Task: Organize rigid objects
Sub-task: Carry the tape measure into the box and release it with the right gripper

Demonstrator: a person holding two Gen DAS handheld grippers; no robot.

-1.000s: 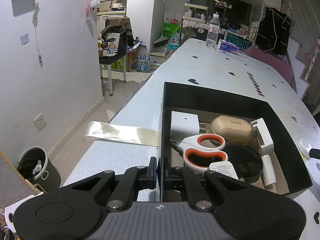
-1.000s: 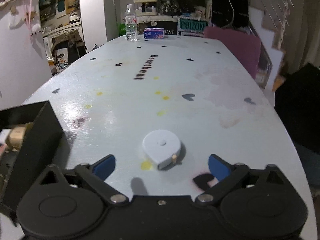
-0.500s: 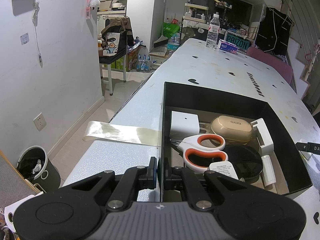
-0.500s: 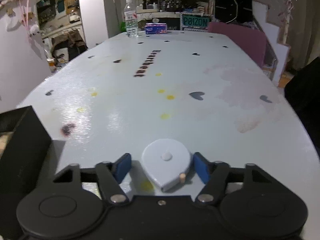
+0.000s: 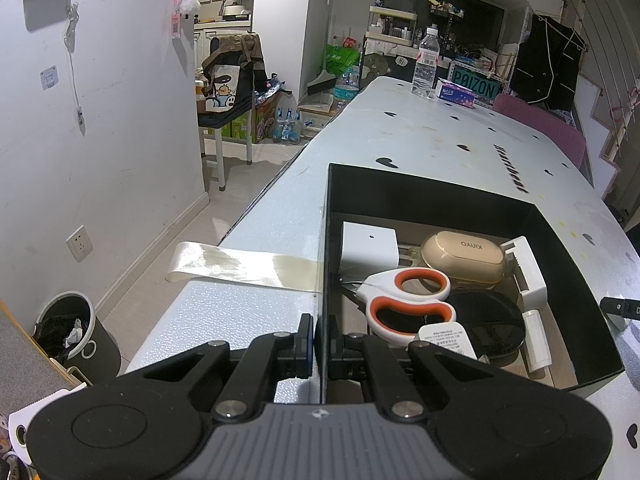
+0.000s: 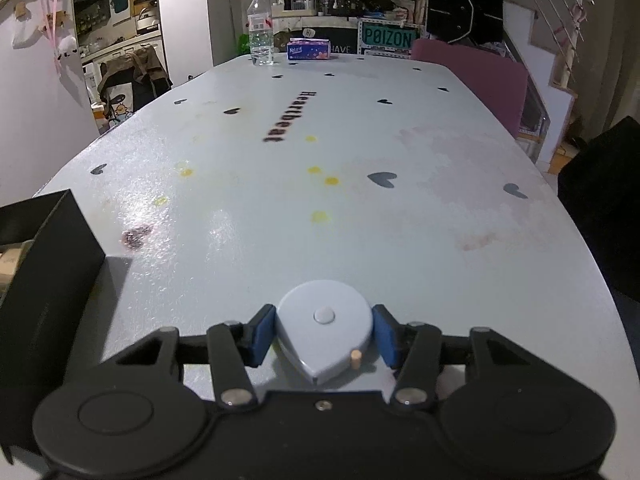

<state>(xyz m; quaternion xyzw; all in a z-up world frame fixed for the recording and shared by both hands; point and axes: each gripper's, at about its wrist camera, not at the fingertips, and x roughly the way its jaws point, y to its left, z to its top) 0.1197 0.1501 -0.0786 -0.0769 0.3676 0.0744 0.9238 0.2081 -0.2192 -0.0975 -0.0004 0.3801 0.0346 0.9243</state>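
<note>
My left gripper (image 5: pixel 320 344) is shut on the left wall of a black box (image 5: pixel 325 240). Inside the box lie orange-handled scissors (image 5: pixel 404 304), a white adapter (image 5: pixel 368 244), a beige case (image 5: pixel 464 256), a black round disc (image 5: pixel 488 324) and white plastic parts (image 5: pixel 528 268). My right gripper (image 6: pixel 324 338) is shut on a pale blue teardrop-shaped tape measure (image 6: pixel 324 332) that rests on the white table (image 6: pixel 320 200). Both blue pads (image 6: pixel 262 334) touch its sides. The box's corner (image 6: pixel 48 264) shows at the left of the right wrist view.
A water bottle (image 6: pixel 260 28) and a tissue box (image 6: pixel 309 49) stand at the table's far end, by a POIZON sign (image 6: pixel 387 37). A pink chair (image 6: pixel 480 80) is at the far right. Tape (image 5: pixel 240 266) hangs off the table's left edge above a bin (image 5: pixel 72 332).
My right gripper moved forward around the tape measure and closed from wide open until its pads touch it. The left gripper and box have not moved.
</note>
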